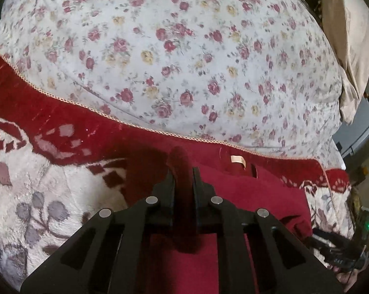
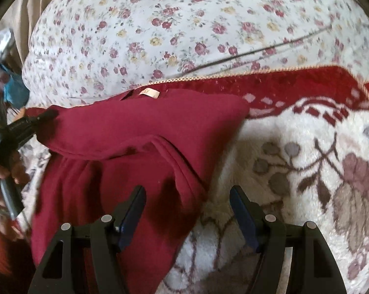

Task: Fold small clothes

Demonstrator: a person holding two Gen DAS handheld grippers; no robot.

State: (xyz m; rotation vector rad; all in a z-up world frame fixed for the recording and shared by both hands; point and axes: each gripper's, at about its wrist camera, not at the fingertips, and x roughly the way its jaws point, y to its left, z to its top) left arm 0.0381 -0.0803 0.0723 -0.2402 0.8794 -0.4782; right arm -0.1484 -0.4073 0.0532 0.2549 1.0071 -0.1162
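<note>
A small dark red garment with a tan neck label lies partly folded on a fleece blanket. My left gripper is shut on a fold of the red garment and holds that edge up; it also shows at the left of the right wrist view, pinching the garment's corner. My right gripper is open and empty, just above the garment's near right edge, its left finger over the cloth and its right finger over the blanket.
The cream and red floral fleece blanket covers the near surface. A white rose-print quilt lies beyond it. A beige cushion or cloth sits at the far right edge of the left wrist view.
</note>
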